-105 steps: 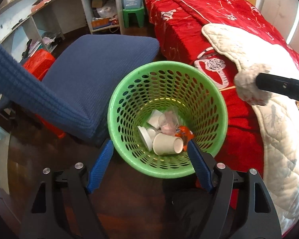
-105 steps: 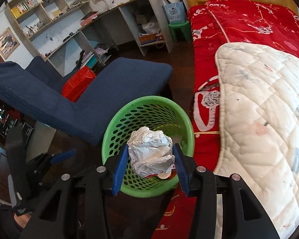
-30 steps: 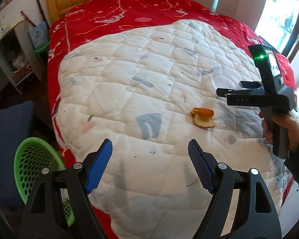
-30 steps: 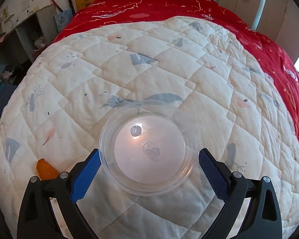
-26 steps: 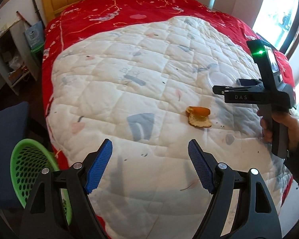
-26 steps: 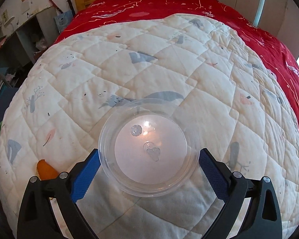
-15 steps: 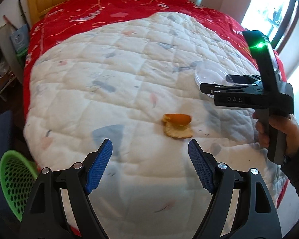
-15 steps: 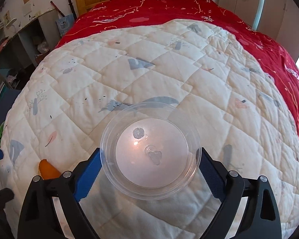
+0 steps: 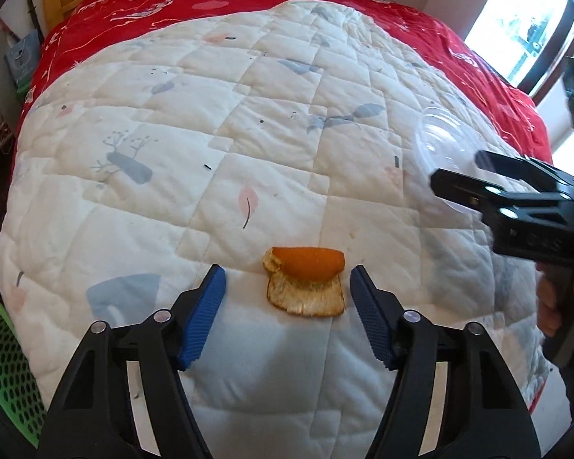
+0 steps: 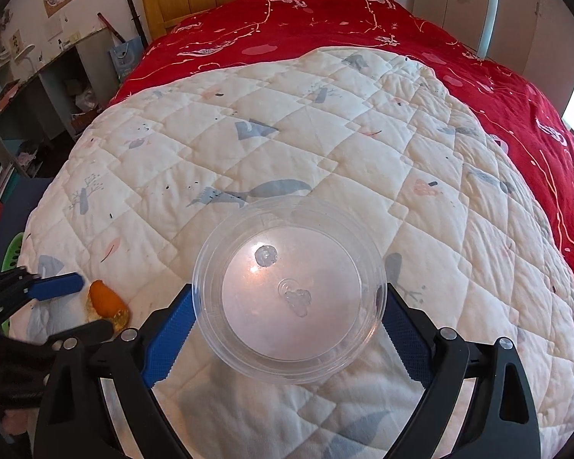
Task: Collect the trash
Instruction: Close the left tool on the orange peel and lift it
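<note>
Trash remains on the bed quilt: orange peel between the spread left tongs, clear plastic lid between the spread right tongs; neither pinched yet.

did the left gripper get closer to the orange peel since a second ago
Yes. The left gripper has come forward over the white quilt, and the orange peel now lies between its open fingers.

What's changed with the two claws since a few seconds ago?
The right claw dropped its foil ball and moved from the basket to straddle the clear lid. The left claw left the basket and now brackets the orange peel. Neither grips yet.
</note>
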Tool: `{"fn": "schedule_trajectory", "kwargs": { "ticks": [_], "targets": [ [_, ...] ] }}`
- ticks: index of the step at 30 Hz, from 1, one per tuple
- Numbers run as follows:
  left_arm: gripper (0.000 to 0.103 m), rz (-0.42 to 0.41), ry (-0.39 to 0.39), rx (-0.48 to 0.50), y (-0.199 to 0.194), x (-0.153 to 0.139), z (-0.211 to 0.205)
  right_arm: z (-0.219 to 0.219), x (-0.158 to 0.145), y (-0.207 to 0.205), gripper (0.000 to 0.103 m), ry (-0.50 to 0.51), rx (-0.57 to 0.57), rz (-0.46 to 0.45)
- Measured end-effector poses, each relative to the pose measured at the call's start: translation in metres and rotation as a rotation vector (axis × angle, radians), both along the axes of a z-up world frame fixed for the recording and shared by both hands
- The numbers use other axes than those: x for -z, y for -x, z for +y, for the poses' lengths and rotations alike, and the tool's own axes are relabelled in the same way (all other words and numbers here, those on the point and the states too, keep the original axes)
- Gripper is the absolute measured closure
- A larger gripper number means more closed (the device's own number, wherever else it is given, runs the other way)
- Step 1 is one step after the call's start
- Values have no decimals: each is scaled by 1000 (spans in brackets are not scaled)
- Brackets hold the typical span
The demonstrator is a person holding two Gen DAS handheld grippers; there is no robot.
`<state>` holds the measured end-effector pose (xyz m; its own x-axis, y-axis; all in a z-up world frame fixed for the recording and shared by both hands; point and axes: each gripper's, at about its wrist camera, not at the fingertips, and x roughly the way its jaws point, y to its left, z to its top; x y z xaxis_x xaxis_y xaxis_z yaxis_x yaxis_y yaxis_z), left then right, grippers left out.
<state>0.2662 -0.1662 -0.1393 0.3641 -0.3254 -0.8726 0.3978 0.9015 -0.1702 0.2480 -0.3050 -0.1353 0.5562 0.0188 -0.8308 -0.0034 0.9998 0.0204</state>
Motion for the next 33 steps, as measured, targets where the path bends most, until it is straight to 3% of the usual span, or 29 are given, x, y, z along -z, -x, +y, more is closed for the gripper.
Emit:
{"fn": "schedule_trajectory", "kwargs": {
  "ticks": [3, 5, 10, 14, 16, 27, 31, 33],
  "targets": [
    [43, -20, -19, -5, 0, 2, -3, -2, -2, 4, 13, -2, 5, -4],
    [61, -23, -16, -7, -1, 2, -3, -3, -5, 9, 13, -4, 10, -8],
    [66, -37, -4, -26, 4, -4, 2, -1, -12, 21, 13, -3, 9, -24],
    [90, -45, 0, -29, 14, -15, 14, 7, -20, 32, 13, -10, -5, -36],
    [95, -51, 10, -39, 18, -21, 24, 14, -24, 39, 13, -12, -18, -44],
    [98, -94, 31, -95, 41, -47, 73, 51, -47, 67, 13, -18, -66, -80],
    [98, -69, 57, -84, 46, -50, 81, 58, -55, 74, 13, -17, -72, -95],
    [93, -59, 54, -61, 47, -49, 77, 58, -56, 75, 13, -22, -72, -99]
  ]
}}
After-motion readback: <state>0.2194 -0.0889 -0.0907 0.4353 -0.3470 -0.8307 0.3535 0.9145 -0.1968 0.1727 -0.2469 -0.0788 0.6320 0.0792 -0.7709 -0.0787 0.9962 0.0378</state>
